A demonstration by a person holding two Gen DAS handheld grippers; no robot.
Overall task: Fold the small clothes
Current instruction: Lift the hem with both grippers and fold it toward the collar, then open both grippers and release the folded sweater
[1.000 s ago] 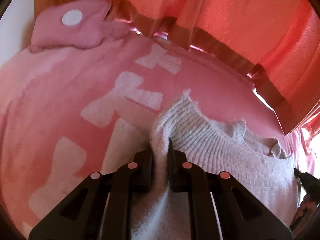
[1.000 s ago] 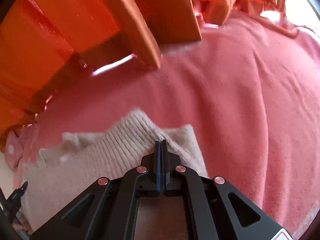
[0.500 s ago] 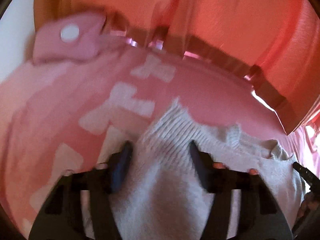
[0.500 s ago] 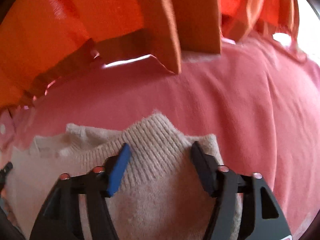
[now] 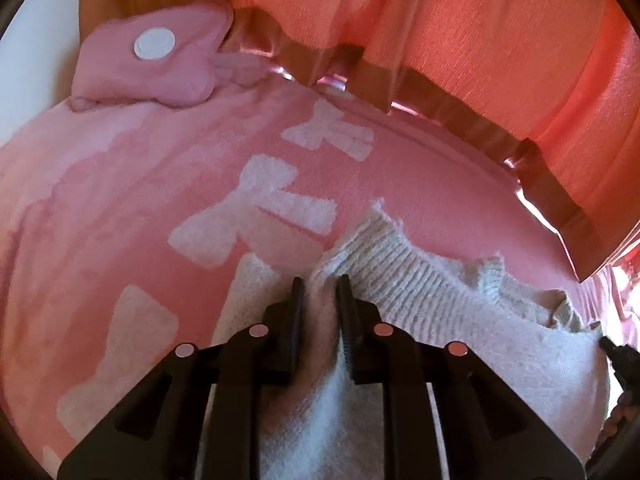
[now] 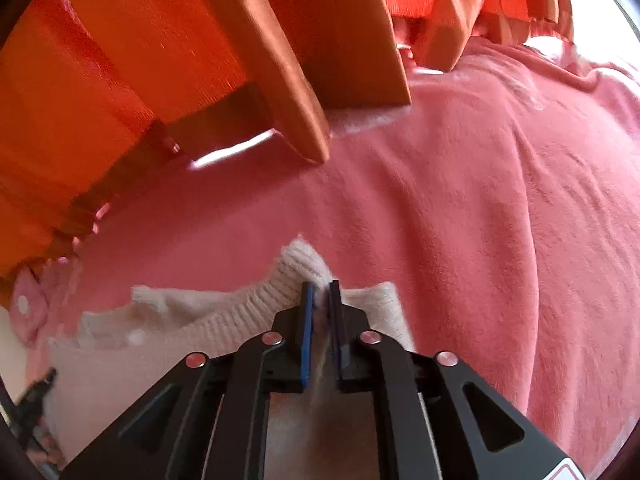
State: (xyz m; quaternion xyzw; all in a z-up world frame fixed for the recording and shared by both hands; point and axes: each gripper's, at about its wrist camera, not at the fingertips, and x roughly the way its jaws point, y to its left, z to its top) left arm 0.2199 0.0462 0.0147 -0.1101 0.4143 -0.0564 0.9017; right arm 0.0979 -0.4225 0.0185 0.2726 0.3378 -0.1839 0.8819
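The sweater (image 5: 460,320) lies on a pink blanket (image 5: 120,200), in the lower right of the left wrist view and the lower left of the right wrist view. Its ribbed corners point toward the orange curtain (image 5: 480,40) at the top of both frames.

Half a second ago both pairs of jaws stood wide over the knit, one at each corner. Now they are narrow again. The left gripper (image 5: 320,292) is closing, with a fold of the knit between its jaws, and the cloth bulges up there. The right gripper (image 6: 320,296) has a thin ridge of the sweater's ribbed edge between its jaws; they are opening slightly, but the pads seem to press the fabric.

A second ago the jaws were also narrow, so this looks like a re-grip: release, then take more cloth. I judge that both corners are now held, and lifting them toward the near side for the fold can begin.
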